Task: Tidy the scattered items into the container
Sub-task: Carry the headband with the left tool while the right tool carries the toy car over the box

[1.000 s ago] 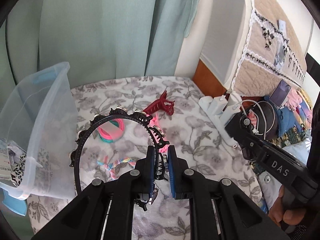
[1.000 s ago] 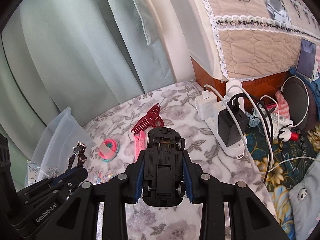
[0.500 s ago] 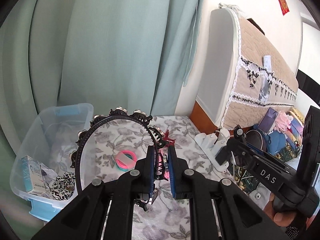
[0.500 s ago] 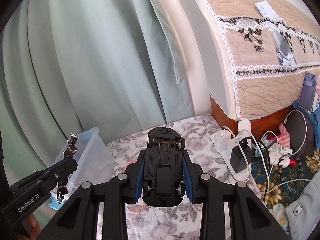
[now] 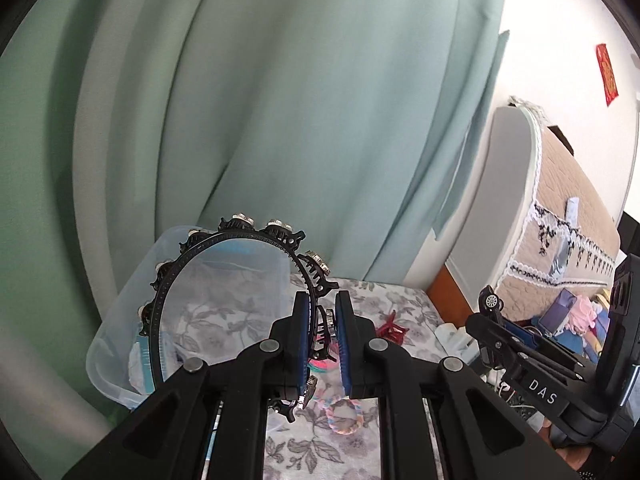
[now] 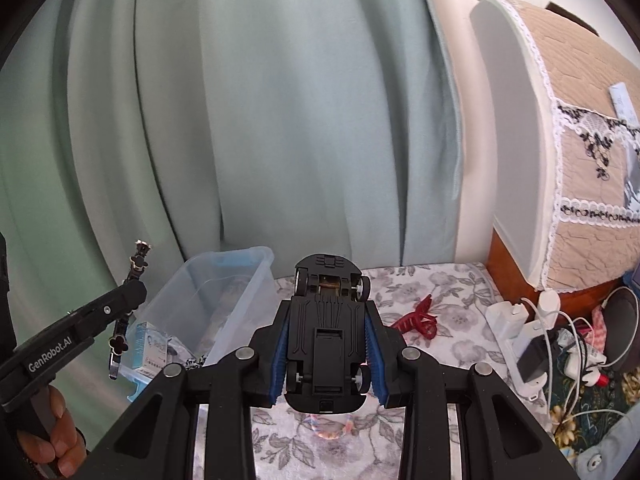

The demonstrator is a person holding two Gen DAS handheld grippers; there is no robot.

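The left gripper point(image 5: 323, 340) sits at lower centre of its own view, its blue-padded jaws pinched on one end of a black toothed plastic headband studded with silver gems point(image 5: 224, 240); the band arcs up and to the left, framing the clear plastic storage container point(image 5: 120, 332) at lower left, which stands on a grey floral bedcover point(image 5: 384, 300) against a pale green curtain point(image 5: 280, 100); in the right wrist view the right gripper point(image 6: 329, 354) at lower centre clamps a black toy car turned underside-up point(image 6: 328, 336), nose pointing away; a dark red plastic claw hair clip point(image 6: 416, 318) lies on the bedcover to the right of the car; a pastel braided hair tie point(image 5: 346, 416) lies below the left gripper's jaws; the container point(image 6: 224, 292) sits left of the car, holding a small blue-and-white box point(image 6: 150, 344).
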